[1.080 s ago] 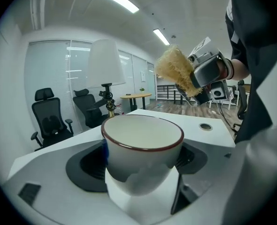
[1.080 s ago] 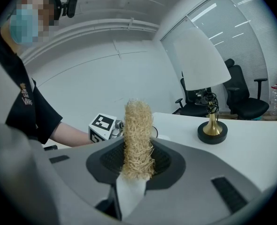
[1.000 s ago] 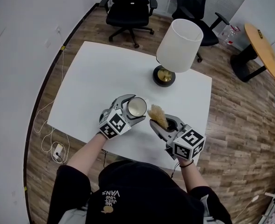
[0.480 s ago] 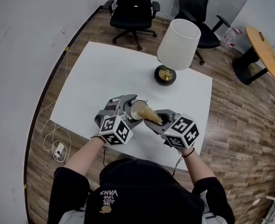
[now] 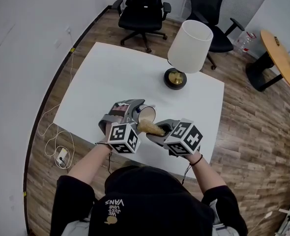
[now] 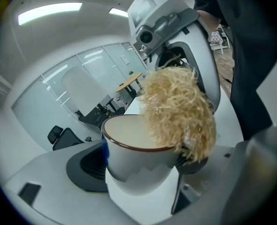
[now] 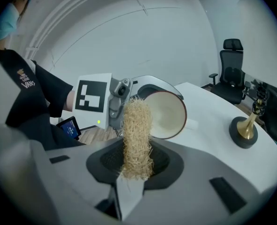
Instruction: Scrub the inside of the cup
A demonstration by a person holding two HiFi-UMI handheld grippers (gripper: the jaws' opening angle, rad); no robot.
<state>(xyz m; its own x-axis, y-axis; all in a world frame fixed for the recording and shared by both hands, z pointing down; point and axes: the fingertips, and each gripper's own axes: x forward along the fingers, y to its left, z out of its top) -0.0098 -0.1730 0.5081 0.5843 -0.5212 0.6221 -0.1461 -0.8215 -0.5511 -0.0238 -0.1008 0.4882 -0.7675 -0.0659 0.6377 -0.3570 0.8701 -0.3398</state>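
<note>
A white cup with a dark red rim is held above the table, with my left gripper shut on it. The cup is tipped so that its mouth faces the right gripper. My right gripper is shut on a straw-coloured fibre scrubber. In the left gripper view the scrubber overlaps the right rim of the cup. The right gripper view shows the scrubber standing up from the jaws, across the left rim of the cup. How far it reaches inside is hidden.
The white table carries a lamp with a white shade and brass base at its far right side. Two black office chairs stand behind the table. A round wooden table is at the far right.
My right gripper has moved left with the scrubber, from beside the cup to its mouth. The left gripper tipped the cup a little toward it.
</note>
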